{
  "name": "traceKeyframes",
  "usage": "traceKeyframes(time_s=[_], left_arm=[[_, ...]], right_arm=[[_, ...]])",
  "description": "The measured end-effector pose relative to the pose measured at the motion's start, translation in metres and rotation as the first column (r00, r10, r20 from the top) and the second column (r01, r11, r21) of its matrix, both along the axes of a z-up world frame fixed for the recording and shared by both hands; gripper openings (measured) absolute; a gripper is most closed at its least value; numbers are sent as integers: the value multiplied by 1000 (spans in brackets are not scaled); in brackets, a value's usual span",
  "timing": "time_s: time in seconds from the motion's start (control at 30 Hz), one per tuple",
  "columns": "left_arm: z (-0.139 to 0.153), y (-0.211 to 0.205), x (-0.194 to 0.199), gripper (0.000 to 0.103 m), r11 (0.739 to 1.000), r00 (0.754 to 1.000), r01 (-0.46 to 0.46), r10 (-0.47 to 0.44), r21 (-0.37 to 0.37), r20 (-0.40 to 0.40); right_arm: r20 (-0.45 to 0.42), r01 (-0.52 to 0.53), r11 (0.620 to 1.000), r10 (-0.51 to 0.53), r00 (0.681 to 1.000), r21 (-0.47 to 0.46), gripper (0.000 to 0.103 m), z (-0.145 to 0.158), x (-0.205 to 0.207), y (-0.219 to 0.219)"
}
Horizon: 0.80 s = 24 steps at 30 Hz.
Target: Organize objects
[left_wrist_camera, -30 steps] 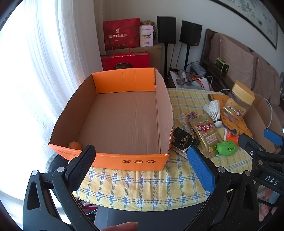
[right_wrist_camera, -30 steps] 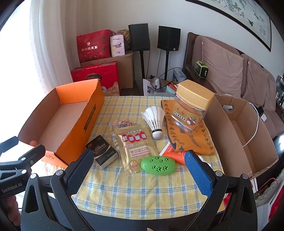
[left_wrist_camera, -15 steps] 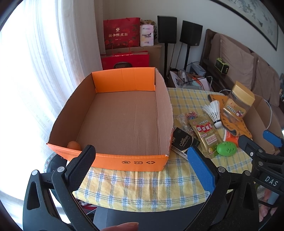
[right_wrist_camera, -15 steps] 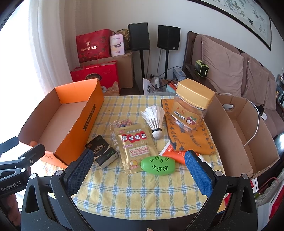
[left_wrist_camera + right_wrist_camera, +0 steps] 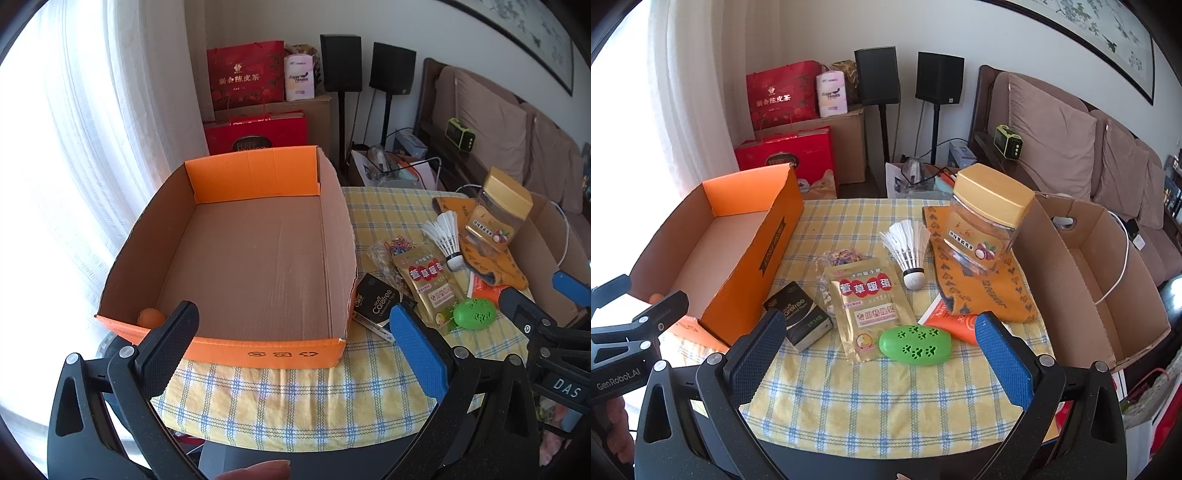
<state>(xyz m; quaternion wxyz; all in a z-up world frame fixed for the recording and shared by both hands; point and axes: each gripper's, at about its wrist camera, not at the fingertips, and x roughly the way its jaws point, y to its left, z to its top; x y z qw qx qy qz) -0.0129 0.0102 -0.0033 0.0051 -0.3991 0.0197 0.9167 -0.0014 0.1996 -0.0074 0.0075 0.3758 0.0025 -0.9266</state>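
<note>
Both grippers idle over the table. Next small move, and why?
Probably ease the right gripper forward and down onto the green egg-shaped case. Its jaws are open and hold nothing, the case lies nearest, almost between them, and the orange box on the left holds only a small orange ball.
</note>
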Motion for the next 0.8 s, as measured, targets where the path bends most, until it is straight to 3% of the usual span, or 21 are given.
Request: traceKeyframes(time_s=[0.33, 0.53, 0.8], left_arm=[[2, 11, -12, 103, 999, 999, 37, -37, 18, -14], [3, 24, -25, 103, 999, 998, 45, -46, -21, -49], [0, 52, -40, 103, 987, 988, 152, -151, 47, -38]], right_arm=[[-2, 21, 1000, -21, 1000, 5, 103, 2, -4, 10], [-8, 51, 998, -51, 999, 21, 103, 2, -13, 33], [-7, 119, 993, -119, 993, -8, 103, -2, -22, 76]])
